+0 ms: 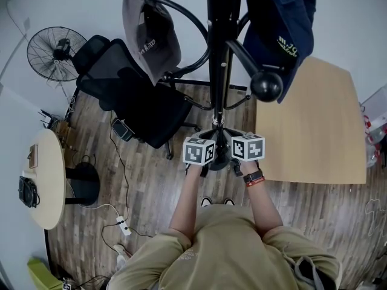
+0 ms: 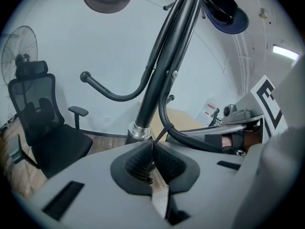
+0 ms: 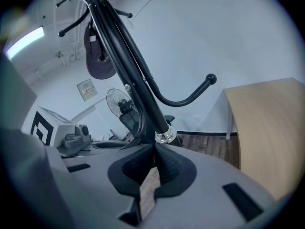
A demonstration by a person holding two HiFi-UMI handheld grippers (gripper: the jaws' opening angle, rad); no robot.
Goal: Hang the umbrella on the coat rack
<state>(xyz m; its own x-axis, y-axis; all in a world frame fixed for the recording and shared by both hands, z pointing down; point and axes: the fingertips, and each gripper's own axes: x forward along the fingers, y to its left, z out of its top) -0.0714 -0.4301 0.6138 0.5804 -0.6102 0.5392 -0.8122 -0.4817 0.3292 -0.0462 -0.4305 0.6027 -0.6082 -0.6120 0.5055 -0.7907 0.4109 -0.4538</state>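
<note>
The black coat rack pole (image 1: 219,53) rises right in front of me, with a chrome collar (image 2: 138,130) low on it. My left gripper (image 2: 152,144) is shut, and a thin black strap (image 2: 163,131) runs taut from its tips up to a curved black bar (image 2: 190,140) of the rack. The umbrella's body does not show in any view. My right gripper (image 3: 155,147) is shut with nothing between its pads, close to the collar (image 3: 164,136). In the head view both marker cubes, left (image 1: 199,151) and right (image 1: 248,147), sit side by side at the pole's foot and hide the jaws.
A grey cap (image 1: 150,35) and a navy cap (image 1: 284,29) hang on upper hooks. A black office chair (image 1: 130,95) and a fan (image 1: 55,53) stand to the left, a wooden table (image 1: 314,125) to the right. A round table (image 1: 45,180) and cables with a power strip (image 1: 124,225) lie on the left.
</note>
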